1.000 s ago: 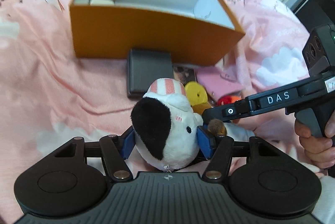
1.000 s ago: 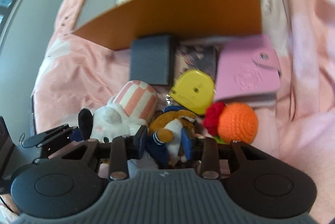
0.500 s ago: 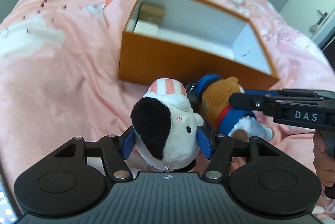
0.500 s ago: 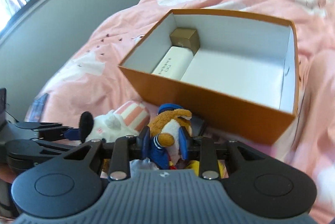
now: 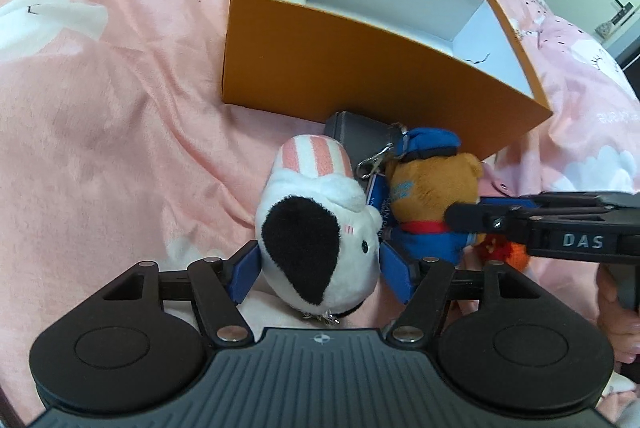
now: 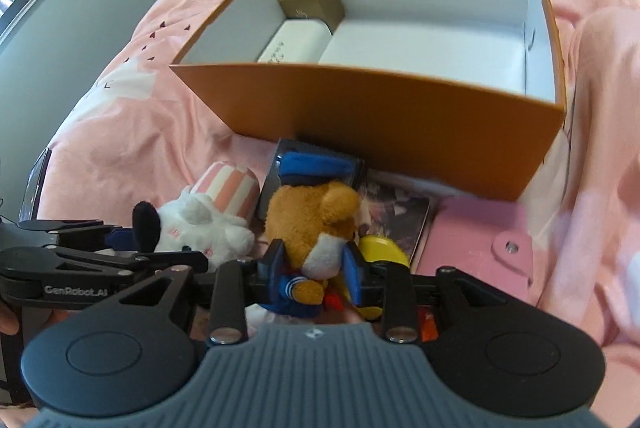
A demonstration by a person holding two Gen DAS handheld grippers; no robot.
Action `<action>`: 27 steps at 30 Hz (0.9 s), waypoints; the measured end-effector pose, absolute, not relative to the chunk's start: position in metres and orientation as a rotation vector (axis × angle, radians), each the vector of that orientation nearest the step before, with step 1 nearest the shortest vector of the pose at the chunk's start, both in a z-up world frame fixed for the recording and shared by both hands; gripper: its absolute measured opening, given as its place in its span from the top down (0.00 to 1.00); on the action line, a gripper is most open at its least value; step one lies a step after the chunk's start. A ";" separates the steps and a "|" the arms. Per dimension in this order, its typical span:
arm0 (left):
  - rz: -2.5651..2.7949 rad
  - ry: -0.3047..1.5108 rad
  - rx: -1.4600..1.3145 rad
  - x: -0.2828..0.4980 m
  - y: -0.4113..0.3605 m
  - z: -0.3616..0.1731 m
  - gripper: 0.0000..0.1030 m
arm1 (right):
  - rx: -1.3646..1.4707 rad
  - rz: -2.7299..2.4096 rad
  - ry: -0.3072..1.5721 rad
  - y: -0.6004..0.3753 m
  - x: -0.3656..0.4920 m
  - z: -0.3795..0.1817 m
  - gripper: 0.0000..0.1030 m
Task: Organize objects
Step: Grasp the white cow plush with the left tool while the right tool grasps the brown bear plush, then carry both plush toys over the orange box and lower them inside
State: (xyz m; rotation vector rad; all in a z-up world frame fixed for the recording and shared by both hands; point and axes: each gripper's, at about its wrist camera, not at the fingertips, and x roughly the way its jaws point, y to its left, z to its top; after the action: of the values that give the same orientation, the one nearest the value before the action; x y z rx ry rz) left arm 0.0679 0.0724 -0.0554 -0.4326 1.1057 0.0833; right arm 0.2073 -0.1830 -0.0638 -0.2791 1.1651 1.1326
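A white plush dog (image 5: 316, 228) with a black ear and a striped pink hat sits between the blue pads of my left gripper (image 5: 318, 256). The jaws are opening, and the pads still touch its sides. My right gripper (image 6: 314, 260) holds a brown bear plush (image 6: 316, 216) in a blue cap and jacket, and its jaws are opening slightly too. Both toys hang side by side just in front of the orange box (image 5: 360, 68), which is open-topped with white inside. In its far left corner lie a gold box (image 6: 312, 4) and a white case (image 6: 294, 42).
Against the box's front wall on the pink blanket (image 5: 120, 108) lie a dark grey wallet (image 5: 356, 132), a photo card (image 6: 396, 212), a yellow disc (image 6: 384, 248), a pink wallet (image 6: 480, 240) and an orange crochet toy (image 5: 504, 252). A person's hand (image 5: 616, 312) grips the right handle.
Both toys were lifted off the pile beside the box. The views then dropped closer to the box's front wall. The left pads stand a little wider around the white dog.
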 end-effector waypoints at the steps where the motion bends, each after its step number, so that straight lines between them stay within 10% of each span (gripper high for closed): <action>1: 0.074 1.108 -0.431 0.068 0.074 -0.053 0.23 | -0.268 1.134 1.181 -0.183 0.207 -0.065 0.63; 17: 0.083 1.152 -0.517 0.094 0.100 -0.074 0.22 | -0.308 1.166 1.215 -0.170 0.190 -0.069 0.38; 27: 0.095 1.122 -0.534 0.091 0.095 -0.077 0.28 | -0.368 1.127 1.271 -0.165 0.184 -0.093 0.58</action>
State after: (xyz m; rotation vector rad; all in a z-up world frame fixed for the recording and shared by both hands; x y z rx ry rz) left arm 0.0906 0.0947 -0.0769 -0.5335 1.1218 0.0947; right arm 0.1844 -0.1646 -0.0930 -0.3684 1.2709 1.1268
